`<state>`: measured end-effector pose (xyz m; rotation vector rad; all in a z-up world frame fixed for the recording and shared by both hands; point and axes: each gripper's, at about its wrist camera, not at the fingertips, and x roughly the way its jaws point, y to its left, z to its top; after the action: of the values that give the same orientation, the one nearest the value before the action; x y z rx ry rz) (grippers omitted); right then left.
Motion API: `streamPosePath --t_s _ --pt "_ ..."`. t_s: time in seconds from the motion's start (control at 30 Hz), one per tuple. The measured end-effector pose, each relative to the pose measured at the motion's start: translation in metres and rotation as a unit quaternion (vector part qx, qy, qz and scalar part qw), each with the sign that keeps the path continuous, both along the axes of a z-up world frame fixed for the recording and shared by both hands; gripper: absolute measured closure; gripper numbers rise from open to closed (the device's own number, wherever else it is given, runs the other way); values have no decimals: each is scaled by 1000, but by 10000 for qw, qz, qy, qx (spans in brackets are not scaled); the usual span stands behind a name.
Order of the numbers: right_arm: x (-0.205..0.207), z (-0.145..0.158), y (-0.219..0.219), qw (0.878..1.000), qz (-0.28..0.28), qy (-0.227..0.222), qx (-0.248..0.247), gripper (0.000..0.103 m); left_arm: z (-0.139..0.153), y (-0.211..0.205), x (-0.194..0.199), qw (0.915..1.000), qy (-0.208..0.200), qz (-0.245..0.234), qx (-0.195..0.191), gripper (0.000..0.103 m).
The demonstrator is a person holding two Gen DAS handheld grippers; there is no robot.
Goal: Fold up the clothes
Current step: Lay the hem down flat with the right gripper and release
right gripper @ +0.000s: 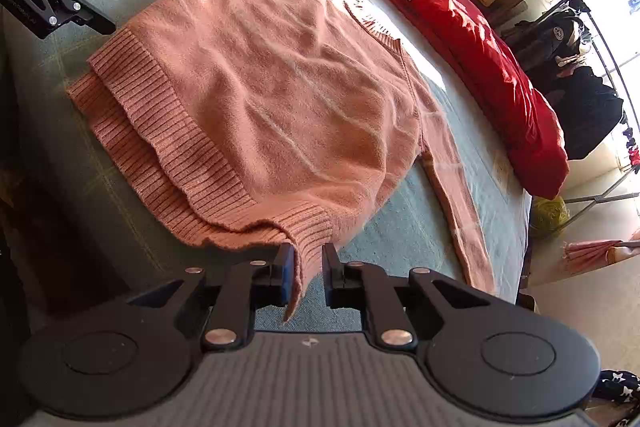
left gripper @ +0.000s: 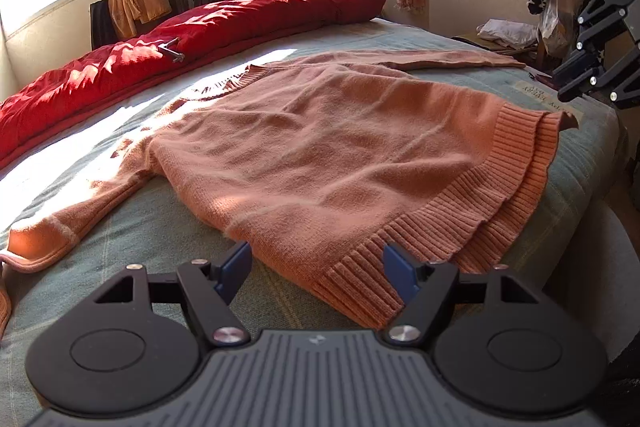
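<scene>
Sweater [right gripper: 280, 99] is spread flat on the bed [right gripper: 400, 239], its ribbed hem toward the near edge. One hem corner hangs between the right gripper [right gripper: 306, 269] jaws, slightly parted, not pinched. The left gripper [left gripper: 316, 267] is held open, empty, over the other corner. Both corners should be pinched squarely before lifting. A bed label [left gripper: 536, 95] is unreadable.

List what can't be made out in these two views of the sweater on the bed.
- Left wrist view: the sweater's near sleeve end runs off the left edge.
- Right wrist view: whether the right gripper pinches the hem corner; the pads look slightly apart.
- Left wrist view: the label on the bed is too small to read.
- Both views: the sweater's underside, against the bed.
</scene>
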<state>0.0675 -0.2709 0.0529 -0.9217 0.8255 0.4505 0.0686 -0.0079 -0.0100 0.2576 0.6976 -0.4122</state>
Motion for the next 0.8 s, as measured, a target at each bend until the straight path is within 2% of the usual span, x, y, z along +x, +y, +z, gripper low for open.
streamPosePath --t_s 0.1,0.33,0.6,0.73,0.8 --pt "-2 6 6 9999 99 54 61 87 -2 0 -1 9999 115 -28 -50 29" --pt "4 7 33 9960 299 525 658 82 -4 -1 -10 9998 141 -103 -127 29" --pt "17 -20 113 9846 899 857 1230 59 -1 31 -19 9976 149 553 -377 27" --pt "24 -34 161 9791 1010 984 1469 47 -4 46 -23 9953 216 848 -408 27" --pt "28 -40 181 9753 1010 1099 1628 33 -5 52 -25 9938 237 976 -473 27"
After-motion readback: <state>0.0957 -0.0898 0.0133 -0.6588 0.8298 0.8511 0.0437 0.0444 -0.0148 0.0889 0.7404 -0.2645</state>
